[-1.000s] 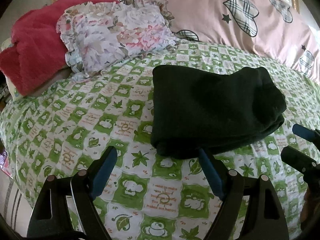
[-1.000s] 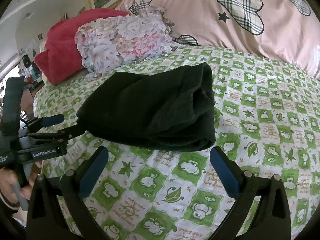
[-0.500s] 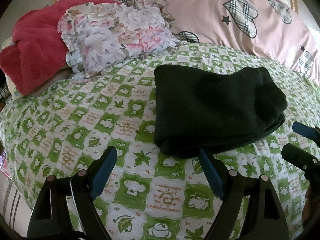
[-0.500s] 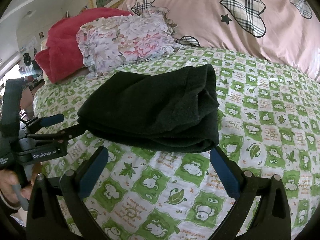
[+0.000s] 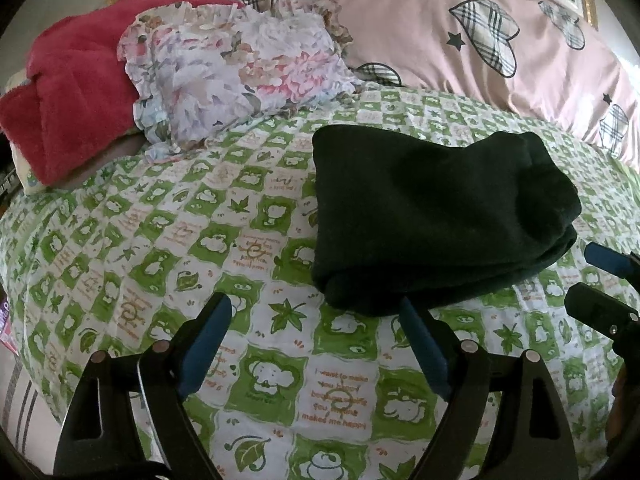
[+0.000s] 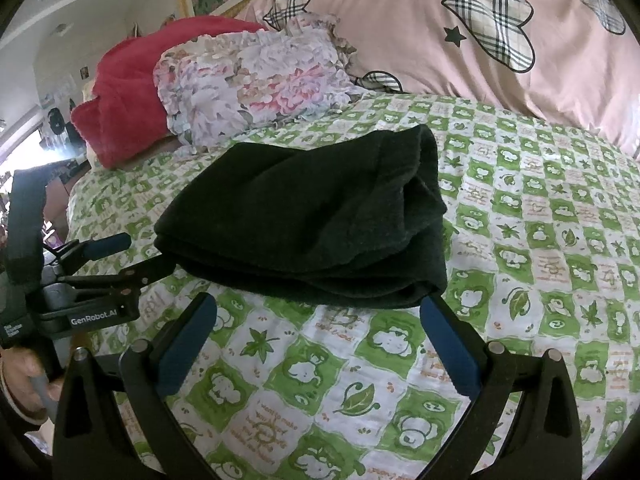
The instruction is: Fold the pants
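The folded dark green pants [image 5: 436, 220] lie on the green-checked bed sheet [image 5: 168, 248], floral pillow [image 5: 236, 68] at 11 o'clock. Left tongs [image 5: 316, 312] and right tongs [image 6: 318, 308] both gape wide, empty, just short of the pants' near edge.

Place: a home bedroom
Showing it: a bed sheet [image 5: 168, 240] is lying beneath a floral pillow [image 5: 224, 68]; a pink quilt [image 6: 400, 40] is piling behind
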`<move>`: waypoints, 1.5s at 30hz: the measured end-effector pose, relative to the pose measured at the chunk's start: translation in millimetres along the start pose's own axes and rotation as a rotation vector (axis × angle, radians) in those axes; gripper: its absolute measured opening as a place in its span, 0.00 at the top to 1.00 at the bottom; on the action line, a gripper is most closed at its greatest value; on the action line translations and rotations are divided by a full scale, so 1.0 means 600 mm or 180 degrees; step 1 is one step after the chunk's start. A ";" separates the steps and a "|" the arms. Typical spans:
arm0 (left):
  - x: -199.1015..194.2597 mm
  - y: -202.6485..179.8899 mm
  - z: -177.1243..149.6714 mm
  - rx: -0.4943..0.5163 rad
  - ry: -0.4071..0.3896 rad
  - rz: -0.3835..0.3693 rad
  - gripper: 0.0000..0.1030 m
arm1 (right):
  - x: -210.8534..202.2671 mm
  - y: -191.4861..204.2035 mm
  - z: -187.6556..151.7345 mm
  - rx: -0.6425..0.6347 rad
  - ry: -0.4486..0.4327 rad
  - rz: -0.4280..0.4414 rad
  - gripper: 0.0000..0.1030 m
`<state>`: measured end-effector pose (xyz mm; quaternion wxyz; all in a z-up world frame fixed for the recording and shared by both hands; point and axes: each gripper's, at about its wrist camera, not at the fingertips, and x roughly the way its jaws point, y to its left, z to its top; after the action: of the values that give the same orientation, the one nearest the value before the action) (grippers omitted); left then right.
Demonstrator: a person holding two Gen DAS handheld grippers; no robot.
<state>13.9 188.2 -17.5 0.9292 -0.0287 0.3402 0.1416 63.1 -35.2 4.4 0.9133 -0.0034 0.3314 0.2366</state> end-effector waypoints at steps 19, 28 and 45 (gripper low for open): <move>0.015 0.003 0.002 0.0004 0.0052 0.0000 0.16 | 0.012 0.007 0.005 -0.0029 0.0004 0.0046 0.01; 0.014 0.004 0.003 0.0009 0.0045 0.0007 0.15 | 0.012 0.009 0.008 -0.0043 0.0004 0.0058 0.01; 0.006 0.001 0.003 0.0015 0.0019 0.0015 0.15 | 0.013 0.011 0.011 -0.0045 0.0006 0.0056 0.01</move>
<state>17.4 190.2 -18.0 0.9279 -0.0262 0.3434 0.1430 69.4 -24.7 5.5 0.9108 -0.0072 0.3306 0.2470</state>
